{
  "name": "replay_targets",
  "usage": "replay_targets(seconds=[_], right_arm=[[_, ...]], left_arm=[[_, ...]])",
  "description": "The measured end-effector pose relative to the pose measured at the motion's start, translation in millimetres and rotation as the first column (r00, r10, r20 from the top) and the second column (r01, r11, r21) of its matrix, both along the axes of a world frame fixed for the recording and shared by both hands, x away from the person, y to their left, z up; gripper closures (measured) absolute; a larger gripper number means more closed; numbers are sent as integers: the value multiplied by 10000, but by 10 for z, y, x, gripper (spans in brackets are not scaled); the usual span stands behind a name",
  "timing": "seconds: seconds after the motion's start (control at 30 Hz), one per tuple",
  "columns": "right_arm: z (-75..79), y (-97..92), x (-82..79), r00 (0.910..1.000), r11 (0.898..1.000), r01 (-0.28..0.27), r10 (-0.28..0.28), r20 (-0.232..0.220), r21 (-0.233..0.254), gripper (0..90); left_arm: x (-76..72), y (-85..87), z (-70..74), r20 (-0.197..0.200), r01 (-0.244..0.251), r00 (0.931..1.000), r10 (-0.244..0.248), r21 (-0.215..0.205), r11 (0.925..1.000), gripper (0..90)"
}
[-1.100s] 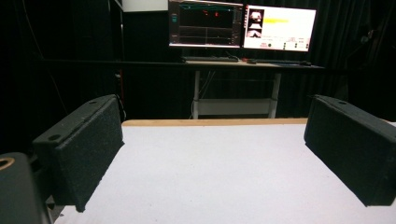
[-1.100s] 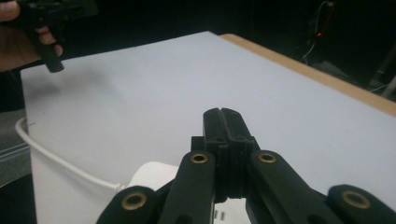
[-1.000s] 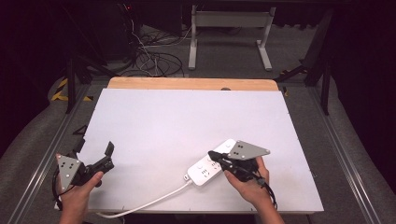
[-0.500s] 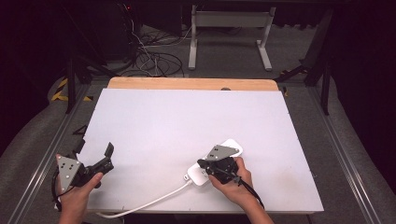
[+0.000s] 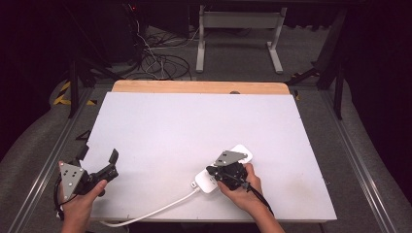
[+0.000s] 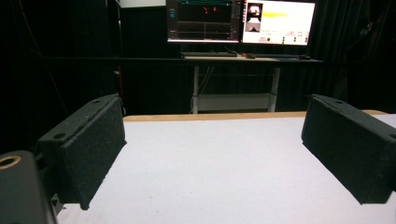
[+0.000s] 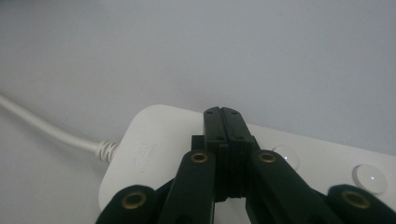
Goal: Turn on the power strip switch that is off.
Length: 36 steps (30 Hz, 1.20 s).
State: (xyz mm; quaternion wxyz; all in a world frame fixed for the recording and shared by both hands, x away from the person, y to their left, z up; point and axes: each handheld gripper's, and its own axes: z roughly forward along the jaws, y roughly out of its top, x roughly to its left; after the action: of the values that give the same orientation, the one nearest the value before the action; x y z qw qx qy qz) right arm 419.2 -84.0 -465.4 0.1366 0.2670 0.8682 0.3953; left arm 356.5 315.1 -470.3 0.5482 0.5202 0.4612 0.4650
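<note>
Power strip beneath right tool — jaws together.

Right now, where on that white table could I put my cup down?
The white board is bare from its wooden far edge down to the middle. The near right is crowded by the power strip, its cord and the right gripper.
</note>
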Motion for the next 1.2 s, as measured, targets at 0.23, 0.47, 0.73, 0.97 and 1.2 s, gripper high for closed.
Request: replay_targets(seconds=[0.23,0.47,0.73,0.97,1.2], right_arm=[[-7,0,0,10000,10000,24,-24,-3,35,900],[-1,20,-12,10000,9999,70,-69,68,-122,900],[-5,47,-29,9995,9995,146,-138,284,-290,900],[0,79,-39,9992,9988,265,-253,302,-411,900],[-16,88,-47,9992,9992,245,-234,328,-324,900]], left_arm=[[-2,-18,-2,-46,40,10000,-39,25,10000,67],[2,-12,-3,-76,37,10000,-37,14,10000,70],[-3,-19,-1,-80,42,10000,-42,-26,10000,71],[-12,-11,4,-55,-7,10000,7,32,10000,72],[-18,-2,10,-34,0,10000,0,-22,10000,72]])
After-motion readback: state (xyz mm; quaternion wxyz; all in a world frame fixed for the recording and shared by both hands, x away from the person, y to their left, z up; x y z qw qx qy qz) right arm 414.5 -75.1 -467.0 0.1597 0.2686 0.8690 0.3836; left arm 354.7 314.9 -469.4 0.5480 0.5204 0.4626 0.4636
